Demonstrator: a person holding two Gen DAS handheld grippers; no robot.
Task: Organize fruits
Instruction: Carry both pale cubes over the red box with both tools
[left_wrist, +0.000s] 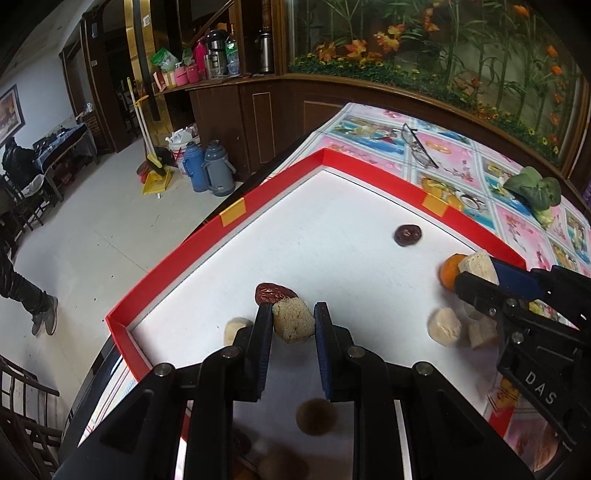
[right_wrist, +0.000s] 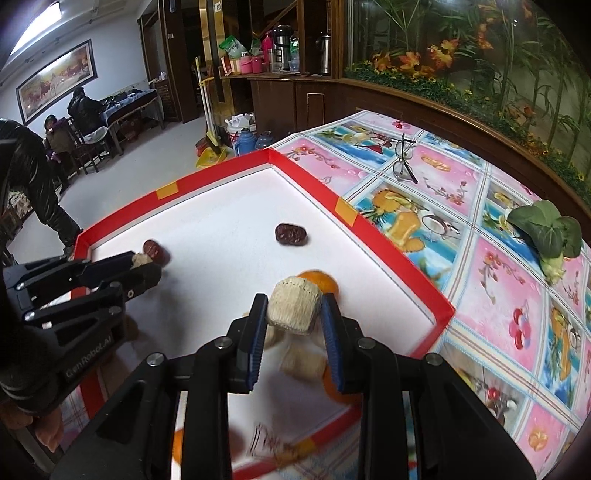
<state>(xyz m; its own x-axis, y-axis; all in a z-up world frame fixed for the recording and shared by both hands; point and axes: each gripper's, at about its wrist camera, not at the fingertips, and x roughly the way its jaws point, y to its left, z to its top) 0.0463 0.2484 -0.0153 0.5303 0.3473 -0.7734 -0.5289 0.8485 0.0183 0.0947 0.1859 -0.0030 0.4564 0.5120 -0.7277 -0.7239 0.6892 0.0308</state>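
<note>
My left gripper (left_wrist: 293, 319) reached forward, its jaws closed on a tan chunk (left_wrist: 293, 320). My right gripper (right_wrist: 293, 312) sat off to its right, jaws likewise clamped on a pale chunk (right_wrist: 293, 310).

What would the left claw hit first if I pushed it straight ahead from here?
Most likely the red date, lying just past the tan chunk that the left claw grips. Beyond that is bare tray floor up to the red tray wall. Depth is unclear, so it may pass above.

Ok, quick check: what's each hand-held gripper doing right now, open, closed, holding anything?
Left hand-held gripper: closed on a speckled beige chunk.
Right hand-held gripper: closed on a pale ridged chunk.
</note>
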